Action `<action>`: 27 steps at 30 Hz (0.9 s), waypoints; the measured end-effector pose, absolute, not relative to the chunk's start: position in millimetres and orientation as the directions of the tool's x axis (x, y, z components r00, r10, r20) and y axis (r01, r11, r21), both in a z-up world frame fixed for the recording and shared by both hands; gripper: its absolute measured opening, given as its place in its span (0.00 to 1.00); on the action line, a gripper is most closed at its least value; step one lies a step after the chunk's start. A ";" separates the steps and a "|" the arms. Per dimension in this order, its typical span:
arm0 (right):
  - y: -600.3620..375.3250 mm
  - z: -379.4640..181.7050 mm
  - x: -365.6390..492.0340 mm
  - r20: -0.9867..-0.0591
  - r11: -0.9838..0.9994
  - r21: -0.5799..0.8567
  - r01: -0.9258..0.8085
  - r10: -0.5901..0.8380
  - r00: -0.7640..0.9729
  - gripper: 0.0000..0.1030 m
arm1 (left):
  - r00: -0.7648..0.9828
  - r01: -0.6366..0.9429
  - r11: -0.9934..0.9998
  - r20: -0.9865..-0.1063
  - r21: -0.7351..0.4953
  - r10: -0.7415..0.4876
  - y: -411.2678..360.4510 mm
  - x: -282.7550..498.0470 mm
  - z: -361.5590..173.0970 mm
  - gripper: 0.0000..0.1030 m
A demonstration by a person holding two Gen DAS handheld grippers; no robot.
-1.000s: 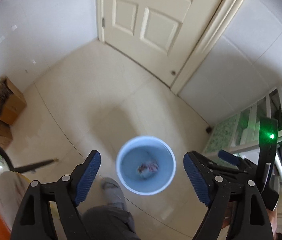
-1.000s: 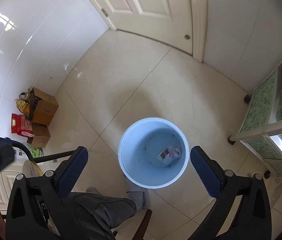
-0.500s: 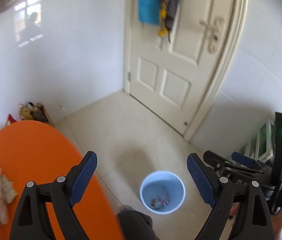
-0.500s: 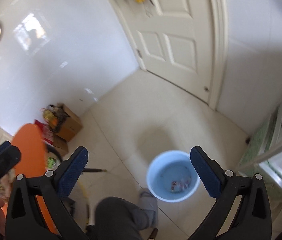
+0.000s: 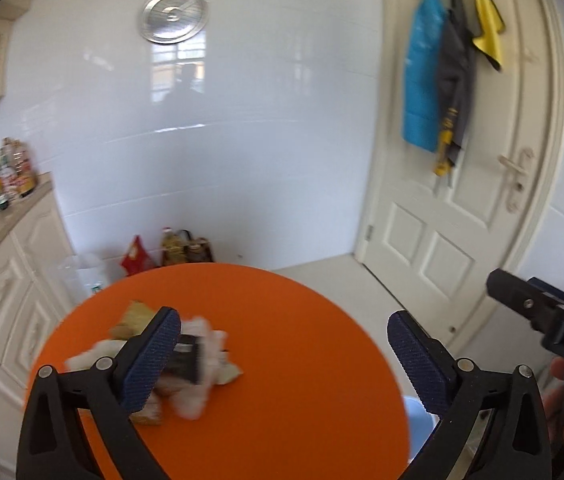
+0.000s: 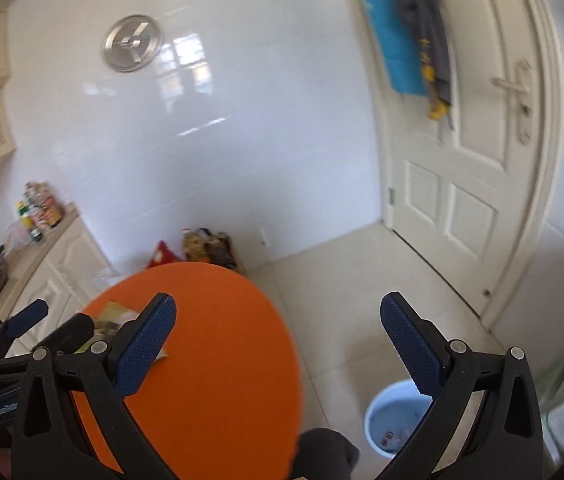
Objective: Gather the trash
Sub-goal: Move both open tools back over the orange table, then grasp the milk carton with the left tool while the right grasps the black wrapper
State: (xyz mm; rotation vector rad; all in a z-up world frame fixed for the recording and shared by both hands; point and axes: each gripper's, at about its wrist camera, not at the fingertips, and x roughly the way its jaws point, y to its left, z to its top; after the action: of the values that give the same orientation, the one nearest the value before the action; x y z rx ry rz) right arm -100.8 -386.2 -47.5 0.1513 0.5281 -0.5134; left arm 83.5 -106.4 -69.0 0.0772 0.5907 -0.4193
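A heap of crumpled paper and wrappers [image 5: 198, 364] lies on the left part of the round orange table [image 5: 302, 360]. My left gripper [image 5: 286, 360] hovers above the table with its jaws still opening and nothing between them; its left finger covers part of the heap. My right gripper [image 6: 278, 344] is open and empty over the table's right edge. The light blue bin [image 6: 390, 424] stands on the floor below it, with scraps inside. In the right wrist view the heap [image 6: 110, 316] shows behind the left gripper [image 6: 48, 326]. The right gripper [image 5: 530, 292] shows at the right of the left wrist view.
A white door [image 5: 462, 220] with hanging cloths [image 5: 422, 80] stands at the right. A cream cabinet [image 5: 14, 272] carrying bottles [image 5: 10, 176] runs along the left wall. Bags and a box [image 5: 170, 248] sit on the floor behind the table. A person's knee [image 6: 326, 452] is below.
Both grippers have swung up and left, away from above the bin to over the orange table. The trash heap has come into view, and the left jaws stand wider apart.
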 end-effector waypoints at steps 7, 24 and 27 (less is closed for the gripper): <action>-296.9 -33.1 -72.2 -0.455 0.940 -0.025 0.339 -0.313 0.834 1.00 | 0.821 0.246 0.965 -0.511 -0.088 -0.256 -40.0 38.4 -58.0 0.99; -208.4 -51.5 -34.6 -0.465 0.984 -0.105 0.145 -0.177 0.867 1.00 | 0.884 0.023 0.997 -0.466 -0.067 -0.052 42.0 -61.5 -50.2 0.99; -215.8 -68.0 -24.9 -0.513 0.979 -0.130 0.158 -0.202 0.834 1.00 | 0.863 0.014 0.997 -0.503 -0.074 -0.050 49.0 -50.0 -56.0 0.99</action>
State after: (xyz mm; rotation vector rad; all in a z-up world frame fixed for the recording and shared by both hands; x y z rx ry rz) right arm -24.9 -215.8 -68.0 -0.0831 0.5524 -0.1907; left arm -50.0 49.0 -56.0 -0.0688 0.5294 -0.0338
